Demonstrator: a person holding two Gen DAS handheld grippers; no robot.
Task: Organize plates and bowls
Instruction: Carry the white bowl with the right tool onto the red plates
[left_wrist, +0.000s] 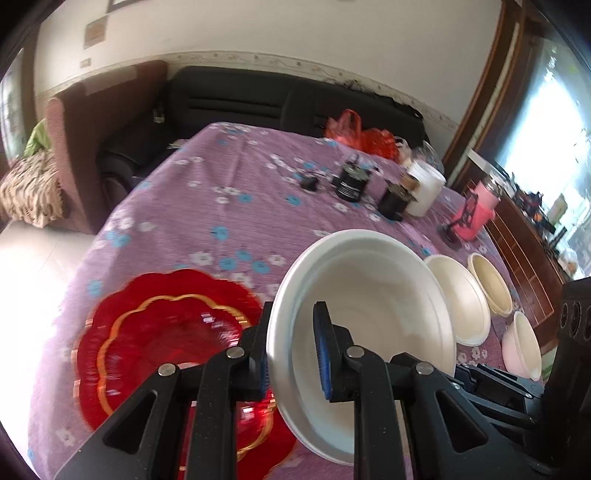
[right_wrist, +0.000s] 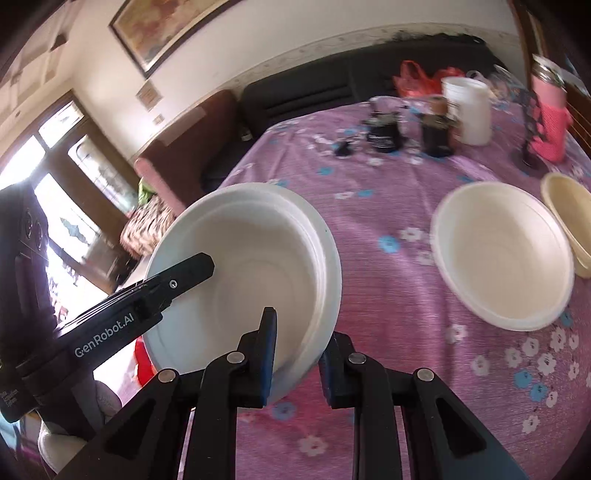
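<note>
Both sets of jaws pinch the rim of the same round white foam bowl (left_wrist: 373, 306), one finger inside and one outside: the left gripper (left_wrist: 293, 347) on its near-left edge, the right gripper (right_wrist: 297, 354) on its near-right edge. The bowl is lifted and tilted, its mouth turned toward the cameras.

On the left gripper's arm, seen from the right wrist, white lettering reads "GenRobot.AI" (right_wrist: 105, 338).

Left of the left jaws lies a red scalloped plate with gold trim (left_wrist: 162, 343) on the purple flowered tablecloth (left_wrist: 229, 206); the right wrist view shows only a red sliver of it under the bowl. Right of the jaws sit a second white foam bowl (right_wrist: 504, 254) and a cream bowl (right_wrist: 570, 221). Only the left wrist view shows the pale pink bowl (left_wrist: 522, 345), further right.
</note>
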